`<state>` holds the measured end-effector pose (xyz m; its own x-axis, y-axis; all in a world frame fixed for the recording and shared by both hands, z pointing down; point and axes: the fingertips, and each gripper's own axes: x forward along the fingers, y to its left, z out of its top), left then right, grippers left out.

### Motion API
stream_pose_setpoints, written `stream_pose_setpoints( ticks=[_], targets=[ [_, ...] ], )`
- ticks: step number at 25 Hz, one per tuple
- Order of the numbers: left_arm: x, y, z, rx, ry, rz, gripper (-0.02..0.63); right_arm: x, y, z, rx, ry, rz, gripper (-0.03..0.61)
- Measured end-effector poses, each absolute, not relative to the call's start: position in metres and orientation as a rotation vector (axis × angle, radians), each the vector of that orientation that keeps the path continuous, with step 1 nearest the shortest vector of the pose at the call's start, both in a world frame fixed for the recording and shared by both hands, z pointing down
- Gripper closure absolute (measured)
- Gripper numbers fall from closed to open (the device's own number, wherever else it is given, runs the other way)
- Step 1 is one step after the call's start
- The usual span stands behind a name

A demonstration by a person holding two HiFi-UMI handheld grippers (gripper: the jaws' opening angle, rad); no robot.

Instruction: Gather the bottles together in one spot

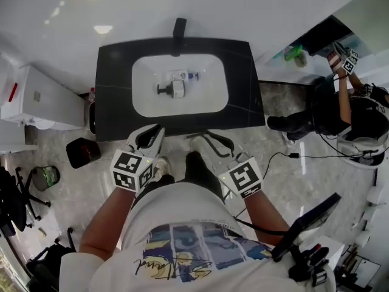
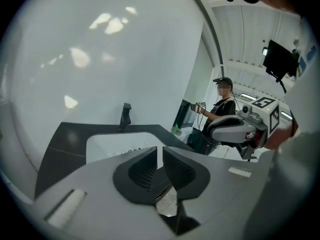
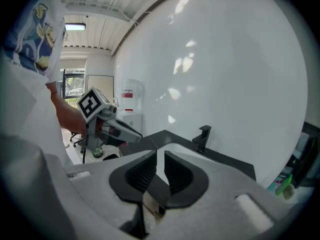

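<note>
Two small white bottles (image 1: 175, 85) lie close together in the white sink basin (image 1: 146, 99) of the black countertop (image 1: 115, 102), one with a dark cap and one with a blue cap. A green bottle (image 1: 298, 55) stands on a white ledge to the right; it also shows at the edge of the right gripper view as the green bottle (image 3: 283, 184). My left gripper (image 1: 151, 137) and my right gripper (image 1: 209, 139) hover side by side at the counter's near edge, short of the basin. Both sets of jaws stand a narrow gap apart with nothing between them.
A black faucet (image 1: 179, 27) rises behind the basin. Another person (image 1: 349, 111) with grippers stands to the right by the ledge. To the left are a white cabinet (image 1: 39, 99), a dark bin (image 1: 82, 152) on the floor and an office chair (image 1: 15, 193).
</note>
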<state>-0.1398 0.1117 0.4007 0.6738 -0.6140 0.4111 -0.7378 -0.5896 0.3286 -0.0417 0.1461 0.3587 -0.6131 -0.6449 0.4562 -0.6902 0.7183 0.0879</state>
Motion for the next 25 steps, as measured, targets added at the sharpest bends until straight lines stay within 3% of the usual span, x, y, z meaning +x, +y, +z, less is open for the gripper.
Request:
stream_pose_setpoints(
  ticks=[25],
  targets=[
    [-0.121,-0.072,0.580,1.564,-1.257,0.229,0.538,0.065,0.001,0.391,0.897,-2.455,0.231,0.530]
  ],
)
